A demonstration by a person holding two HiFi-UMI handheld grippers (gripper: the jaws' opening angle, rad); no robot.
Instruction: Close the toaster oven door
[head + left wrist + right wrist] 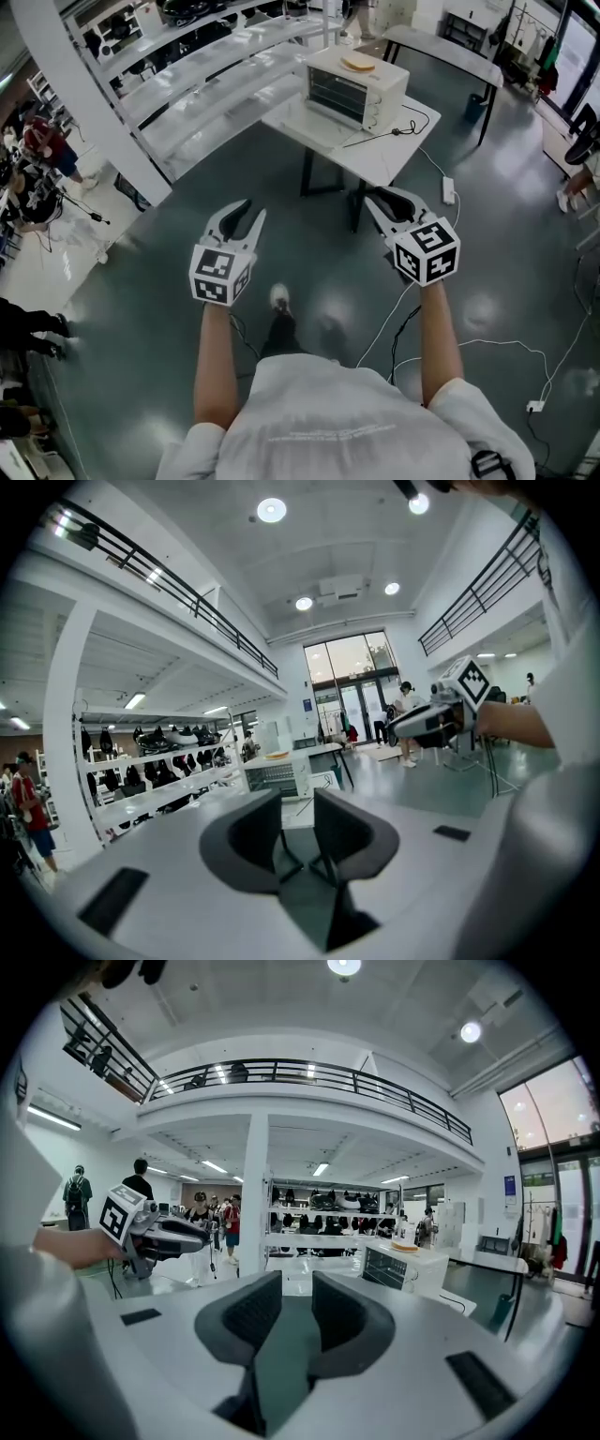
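Head view: the left hand-held gripper is raised, jaws spread on nothing. Well ahead, the toaster oven sits on a white worktop. The right hand-held gripper is likewise spread and empty. The approach seems to be the step in hand; next, step close and reach the door, whose position I cannot tell.

White table stands on grey-green floor; a thin black cable loops near the table's right edge and runs toward its front edge. White power strip lies on the floor just beside the table's right corner, with a white cord trailing farther right. Long white shelving sits left of the table, a grey table behind it, and a bystander at far left.
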